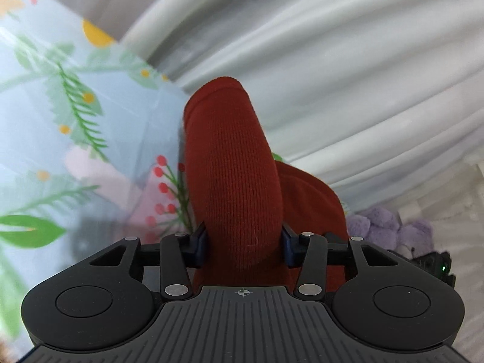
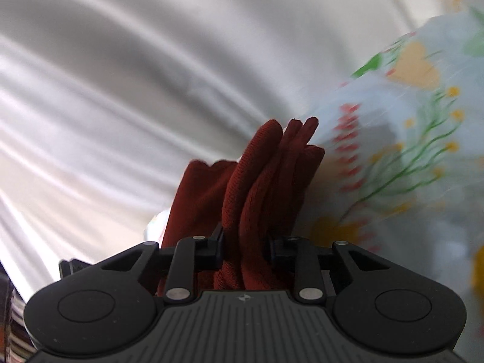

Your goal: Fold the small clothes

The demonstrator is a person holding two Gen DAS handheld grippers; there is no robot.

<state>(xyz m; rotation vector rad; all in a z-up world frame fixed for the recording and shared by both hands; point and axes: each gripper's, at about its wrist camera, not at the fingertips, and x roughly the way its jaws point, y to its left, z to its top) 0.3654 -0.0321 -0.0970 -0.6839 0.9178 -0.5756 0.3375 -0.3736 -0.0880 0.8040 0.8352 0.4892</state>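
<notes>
A dark red knitted garment rises between the fingers of my left gripper, which is shut on it. It stands up as a thick rounded fold, and more red cloth falls behind to the right. In the right wrist view the same red garment is bunched in several folds, and my right gripper is shut on that bunch. Both grippers hold the cloth lifted off the floral tablecloth, which is blurred in both views. The fingertips are hidden by the fabric.
The light blue floral tablecloth covers the surface, left in the left wrist view, right in the right one. White pleated curtains fill the background. A purple fluffy item lies at the lower right. Striped fabric shows at the lower left edge.
</notes>
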